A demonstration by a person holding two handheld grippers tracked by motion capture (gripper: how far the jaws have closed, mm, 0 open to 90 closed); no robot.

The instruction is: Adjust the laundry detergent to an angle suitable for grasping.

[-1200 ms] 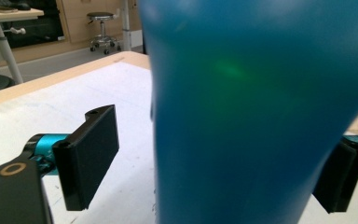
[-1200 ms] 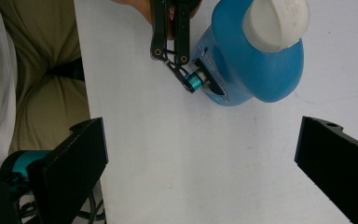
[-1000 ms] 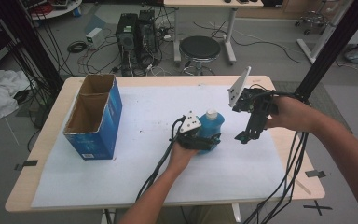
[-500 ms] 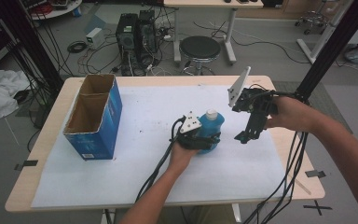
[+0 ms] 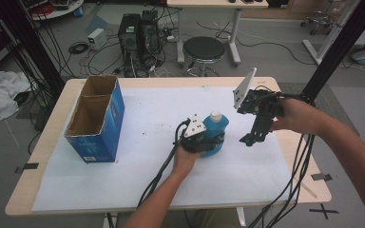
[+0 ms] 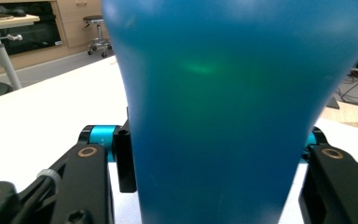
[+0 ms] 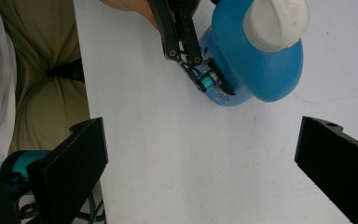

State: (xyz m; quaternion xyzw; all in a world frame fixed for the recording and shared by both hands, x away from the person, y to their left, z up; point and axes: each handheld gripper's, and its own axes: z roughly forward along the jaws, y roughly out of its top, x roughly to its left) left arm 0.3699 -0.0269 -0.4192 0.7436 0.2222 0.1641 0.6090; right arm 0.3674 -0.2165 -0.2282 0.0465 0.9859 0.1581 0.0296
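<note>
A blue bottle [image 5: 217, 132] with a white cap [image 5: 216, 116] stands near the middle of the white-covered table. My left gripper [image 5: 213, 141] comes in level from the near side, and its jaws have just been closing on the bottle's lower body. In the left gripper view the blue bottle [image 6: 214, 116] sits between both jaws, pressed by them. My right gripper [image 5: 248, 140] hangs to the right of the bottle, pointing down, a little above the table. In the right gripper view its jaws stand wide apart over bare sheet [image 7: 191, 154], with the bottle [image 7: 261, 74] and cap [image 7: 275, 23] farther off.
An open blue cardboard box [image 5: 95, 121] stands at the table's left. A white sheet [image 5: 147, 109] covers most of the wooden table [image 5: 43, 156]. Cables trail from both grippers over the near edge. A black stool [image 5: 203, 47] and computer towers stand beyond the far edge.
</note>
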